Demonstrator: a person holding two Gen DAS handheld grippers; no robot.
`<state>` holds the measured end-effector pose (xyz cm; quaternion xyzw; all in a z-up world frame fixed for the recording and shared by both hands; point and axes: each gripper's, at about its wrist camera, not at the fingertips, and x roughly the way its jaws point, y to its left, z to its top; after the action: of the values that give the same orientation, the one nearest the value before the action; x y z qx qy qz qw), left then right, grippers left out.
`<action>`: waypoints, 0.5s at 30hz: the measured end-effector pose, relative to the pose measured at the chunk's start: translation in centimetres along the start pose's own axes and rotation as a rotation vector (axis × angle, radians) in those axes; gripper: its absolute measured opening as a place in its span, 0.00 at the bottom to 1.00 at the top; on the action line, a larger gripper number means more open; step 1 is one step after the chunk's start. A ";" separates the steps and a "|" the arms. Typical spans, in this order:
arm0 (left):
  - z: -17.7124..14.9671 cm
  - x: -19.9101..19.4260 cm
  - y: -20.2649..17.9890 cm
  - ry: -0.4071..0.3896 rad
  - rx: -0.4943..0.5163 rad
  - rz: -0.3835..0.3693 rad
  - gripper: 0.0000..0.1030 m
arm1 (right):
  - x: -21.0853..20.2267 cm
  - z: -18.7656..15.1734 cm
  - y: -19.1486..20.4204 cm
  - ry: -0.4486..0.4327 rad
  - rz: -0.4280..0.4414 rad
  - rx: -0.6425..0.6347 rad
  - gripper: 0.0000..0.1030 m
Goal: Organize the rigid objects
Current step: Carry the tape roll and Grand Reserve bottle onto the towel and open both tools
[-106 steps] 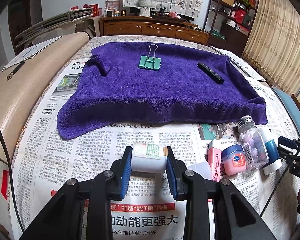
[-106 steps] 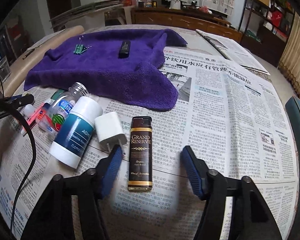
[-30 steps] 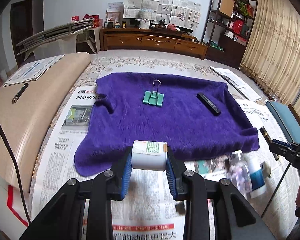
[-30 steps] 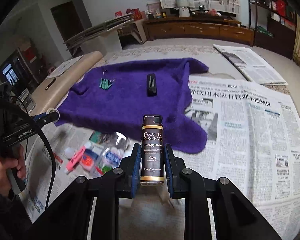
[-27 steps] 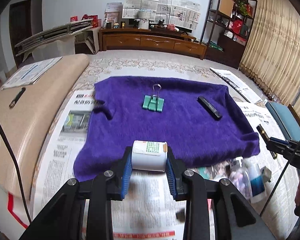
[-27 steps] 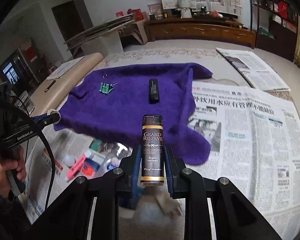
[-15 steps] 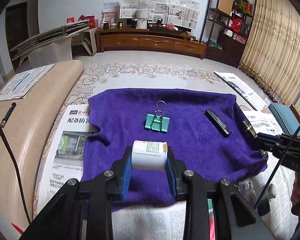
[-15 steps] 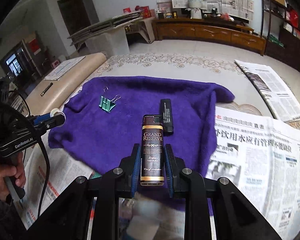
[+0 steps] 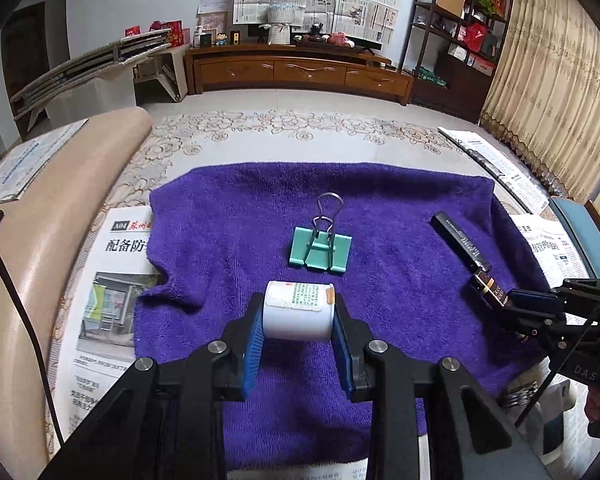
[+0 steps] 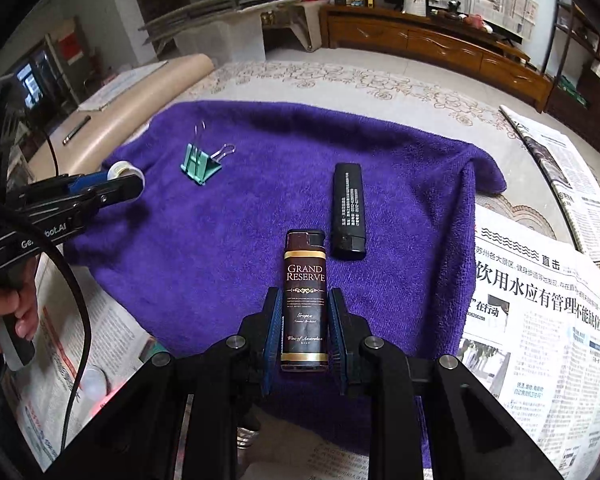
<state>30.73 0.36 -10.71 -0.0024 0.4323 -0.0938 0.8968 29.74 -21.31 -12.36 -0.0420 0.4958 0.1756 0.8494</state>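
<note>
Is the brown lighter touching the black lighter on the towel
Apart. The right wrist view shows purple towel between the brown lighter and the black lighter.

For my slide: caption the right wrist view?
Right tongs carry a brown lighter over the purple towel.

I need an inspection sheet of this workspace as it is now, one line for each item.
Surface: purple towel over newspaper.
Job's things: green clip and black lighter lie on the towel, apart; white bottle and brown lighter are held above it.
Clutter: small items at the towel's near edge, blurred.
Grippers: left tool shut on the bottle; right tool shut on the brown lighter.
Cables: black cable at left.
Surroundings: wooden cabinet, shelves, curtain.
</note>
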 end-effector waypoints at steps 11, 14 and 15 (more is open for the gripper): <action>-0.7 2.0 0.0 0.054 0.031 0.007 0.29 | 1.1 -0.5 -0.1 0.037 -0.010 -0.029 0.22; -0.9 2.1 -0.1 0.066 0.049 0.014 0.29 | 1.2 -0.5 0.0 0.043 -0.011 -0.043 0.22; -0.9 2.2 -0.2 0.070 0.059 0.019 0.29 | 1.2 -0.5 0.0 0.046 -0.013 -0.049 0.22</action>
<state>31.30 -0.14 -12.96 0.0314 0.4604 -0.0978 0.8817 29.88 -21.10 -13.61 -0.0698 0.5104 0.1812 0.8377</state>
